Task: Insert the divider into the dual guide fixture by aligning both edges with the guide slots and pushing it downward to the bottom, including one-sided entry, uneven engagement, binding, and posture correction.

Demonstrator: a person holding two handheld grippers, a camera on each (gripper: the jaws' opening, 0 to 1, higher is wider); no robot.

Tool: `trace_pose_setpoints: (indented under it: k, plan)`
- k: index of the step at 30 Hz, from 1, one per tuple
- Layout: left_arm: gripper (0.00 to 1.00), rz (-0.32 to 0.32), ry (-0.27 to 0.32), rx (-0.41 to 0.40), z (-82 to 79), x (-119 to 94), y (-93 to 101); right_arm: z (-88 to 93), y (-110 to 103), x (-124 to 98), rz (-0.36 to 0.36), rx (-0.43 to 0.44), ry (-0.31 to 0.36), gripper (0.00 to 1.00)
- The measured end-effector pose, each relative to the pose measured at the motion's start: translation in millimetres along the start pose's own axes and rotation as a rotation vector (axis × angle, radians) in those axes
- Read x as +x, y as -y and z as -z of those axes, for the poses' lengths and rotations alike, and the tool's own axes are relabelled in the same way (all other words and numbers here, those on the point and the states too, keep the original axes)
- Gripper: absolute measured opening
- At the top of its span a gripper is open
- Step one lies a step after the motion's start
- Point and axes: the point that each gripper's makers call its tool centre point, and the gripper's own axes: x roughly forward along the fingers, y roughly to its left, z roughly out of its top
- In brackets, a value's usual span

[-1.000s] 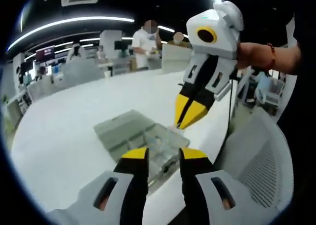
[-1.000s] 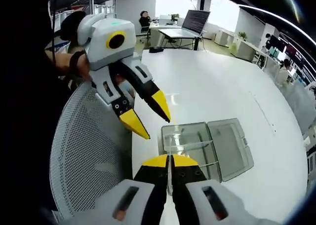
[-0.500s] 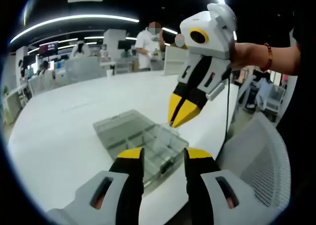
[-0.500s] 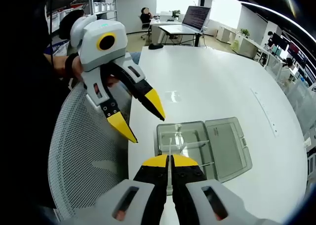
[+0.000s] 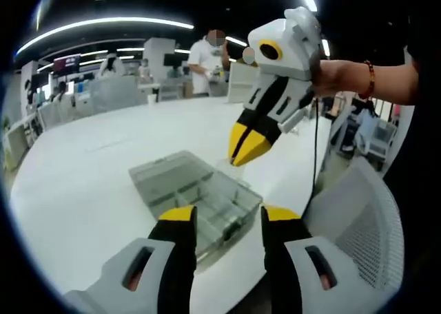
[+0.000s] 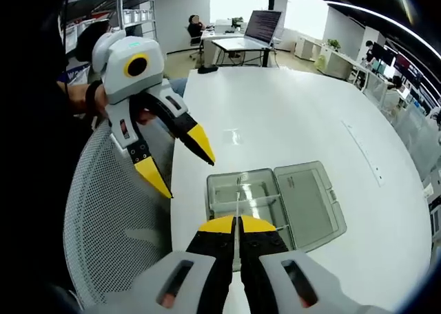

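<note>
While the right gripper [image 6: 237,226] is closed with its yellow tips pressed together, a thin clear divider [image 6: 238,198] stands pinched edge-on between them, rising from the tips toward the box beyond. It reads as a sliver only; its full outline cannot be made out. Judged from its thinness and transparency, the divider is a light, stiff plastic sheet, smooth enough to slip in a pinch and liable to bow or crack if forced while cocked. Hold is best kept on the top edge near the middle, so that both side edges stay free to enter the slots together.

Beyond the tips lies the dual guide fixture [image 6: 244,193], a clear compartment tray with its hinged lid [image 6: 308,202] laid flat open beside it, resting near the edge of the white table [image 6: 289,121]. The divider is above the tray and not seated; whether either edge has met a slot cannot be told.

Left gripper [image 5: 224,221] is empty, jaws well apart, poised over the near side of the tray. It is placed to steady the fixture, which looks light enough to skid under a downward push.

Just off the table edge stands a mesh-backed chair [image 6: 114,217]. Farther off are desks with a monitor [image 6: 263,26] and seated people.
</note>
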Motion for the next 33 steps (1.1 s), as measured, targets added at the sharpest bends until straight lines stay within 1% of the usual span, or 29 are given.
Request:
trace_pose_setpoints:
  k: [8,10,13,18,22,26,33]
  plan:
    - [0.42,-0.003,0.004,-0.007,0.0,0.8,0.5,-2.8,5.6,5.8,-0.005,-0.013,0.002,0.00]
    - [0.43,-0.001,0.005,-0.014,-0.2,0.4,1.3,-3.0,6.7,7.2,-0.006,-0.028,0.008,0.00]
    - [0.46,0.003,0.006,-0.019,0.5,-0.2,2.2,-1.8,9.1,9.9,-0.007,-0.030,0.014,0.00]
    - [0.50,0.011,-0.014,-0.032,5.5,-0.4,2.7,1.8,13.7,12.5,-0.003,-0.032,0.010,0.00]
    - [0.52,0.009,-0.011,-0.036,5.3,-0.7,1.9,4.8,14.8,16.6,-0.015,-0.031,0.012,0.00]
    - [0.55,0.015,-0.022,-0.050,8.7,-0.2,1.3,7.8,15.8,20.4,-0.020,-0.033,0.009,0.00]
    - [0.55,0.009,-0.027,-0.059,11.1,-0.2,-0.8,11.6,16.5,25.7,-0.031,-0.037,0.003,0.00]
